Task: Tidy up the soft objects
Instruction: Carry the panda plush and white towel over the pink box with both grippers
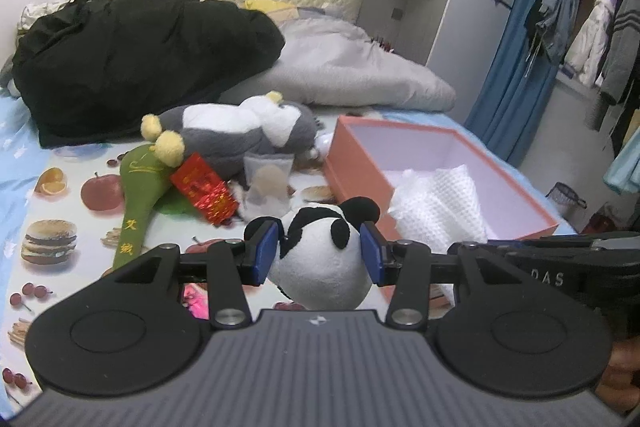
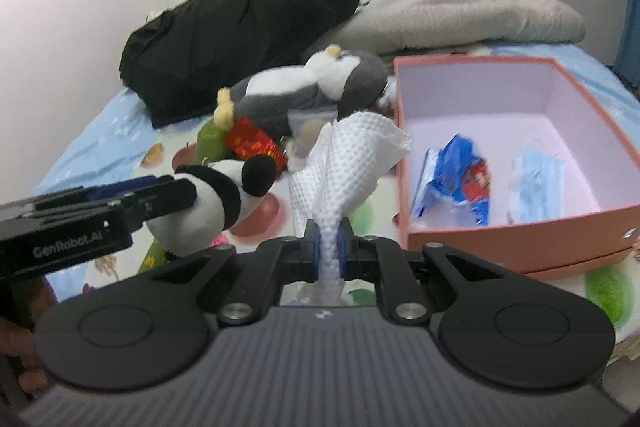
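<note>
My left gripper point(image 1: 320, 253) is shut on a black-and-white panda plush point(image 1: 324, 259) and holds it above the bed, left of the orange box point(image 1: 356, 183). The panda also shows in the right wrist view point(image 2: 212, 199), with the left gripper point(image 2: 176, 195) around it. My right gripper point(image 2: 329, 251) is shut on a white embossed paper towel point(image 2: 348, 163) just left of the orange box point(image 2: 520, 239). The towel also shows in the left wrist view point(image 1: 436, 207). A grey penguin plush point(image 1: 240, 131), a green plush point(image 1: 140, 195) and a red packet point(image 1: 204, 189) lie on the bed.
The box holds a blue wrapper point(image 2: 456, 179) and a pale blue face mask point(image 2: 536, 183). A black jacket point(image 1: 132, 55) and a grey quilt point(image 1: 344, 67) are piled at the bed's far end. A small clear pouch point(image 1: 266, 183) stands by the penguin. Clothes point(image 1: 580, 15) hang at the right.
</note>
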Demonstrator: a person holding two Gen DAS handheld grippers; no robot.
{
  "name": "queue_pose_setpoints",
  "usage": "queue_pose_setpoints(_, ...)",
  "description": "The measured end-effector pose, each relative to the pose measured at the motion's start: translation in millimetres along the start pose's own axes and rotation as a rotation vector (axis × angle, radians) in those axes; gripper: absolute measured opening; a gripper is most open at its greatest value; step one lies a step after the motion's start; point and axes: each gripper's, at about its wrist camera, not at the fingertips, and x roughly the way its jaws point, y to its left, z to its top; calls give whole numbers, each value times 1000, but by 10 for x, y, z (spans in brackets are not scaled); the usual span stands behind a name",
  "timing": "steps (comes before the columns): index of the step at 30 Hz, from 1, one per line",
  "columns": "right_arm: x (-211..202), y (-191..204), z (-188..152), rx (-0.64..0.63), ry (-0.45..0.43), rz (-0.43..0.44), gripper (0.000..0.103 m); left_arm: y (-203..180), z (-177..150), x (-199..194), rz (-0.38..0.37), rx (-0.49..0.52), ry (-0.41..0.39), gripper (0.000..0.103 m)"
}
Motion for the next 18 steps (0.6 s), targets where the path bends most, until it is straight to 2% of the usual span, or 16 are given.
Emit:
queue_pose_setpoints(5,-311,-118,38,21,-49,-21,13,-233,60,-139,-39,-19,-26,51)
queue_pose_setpoints(10,-588,-273,26,47,-83,-39,13,-564,115,-203,-97,7,-26,51)
queue_pose_setpoints(18,-705,-673,92,107,-99,-73,13,-1106,295,-3,-160,62,-20,51)
